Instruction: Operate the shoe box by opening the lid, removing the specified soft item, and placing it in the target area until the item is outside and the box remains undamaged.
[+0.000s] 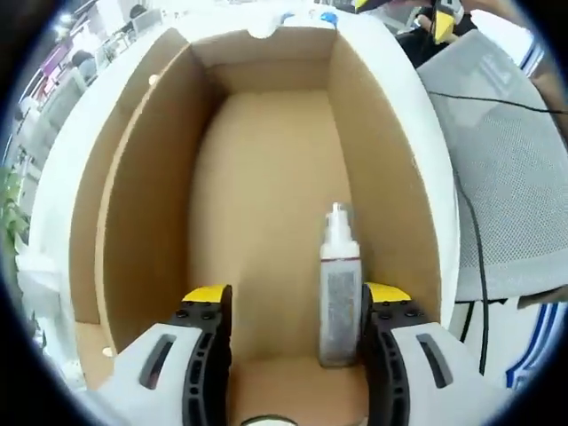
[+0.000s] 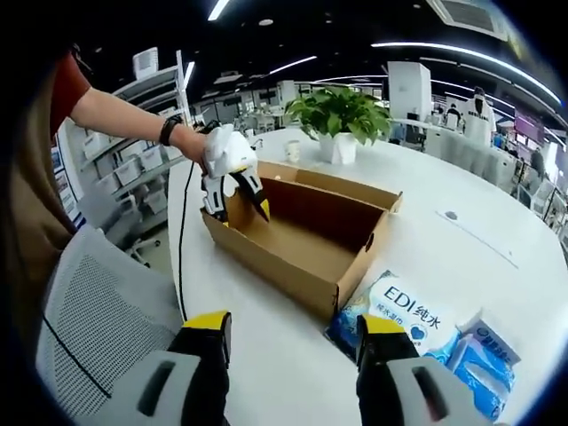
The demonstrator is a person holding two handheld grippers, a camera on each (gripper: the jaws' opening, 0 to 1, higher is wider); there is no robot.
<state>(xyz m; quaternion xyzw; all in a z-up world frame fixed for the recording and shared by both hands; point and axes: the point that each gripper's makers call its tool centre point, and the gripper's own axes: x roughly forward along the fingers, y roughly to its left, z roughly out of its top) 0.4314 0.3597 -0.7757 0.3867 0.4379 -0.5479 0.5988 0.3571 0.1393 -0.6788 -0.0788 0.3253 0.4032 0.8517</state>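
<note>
An open brown cardboard shoe box (image 2: 293, 257) stands on the white round table (image 2: 444, 240). My left gripper (image 2: 238, 211), held in a person's hand, dips into the box's left end. Seen from inside, the box (image 1: 266, 177) holds a small clear spray bottle (image 1: 339, 293) with a white label, lying on the floor beside the right finger. The left gripper (image 1: 297, 297) is open, its yellow-tipped fingers wide apart. Two blue soft packs (image 2: 404, 315) (image 2: 484, 355) lie on the table to the right of the box. My right gripper (image 2: 295, 324) hovers open over the table's near edge, holding nothing.
A grey mesh chair (image 2: 98, 319) stands at the table's near left, with a black cable (image 2: 180, 257) running over the edge. A potted green plant (image 2: 342, 115) stands behind the box. The chair's mesh (image 1: 506, 151) lies right of the box.
</note>
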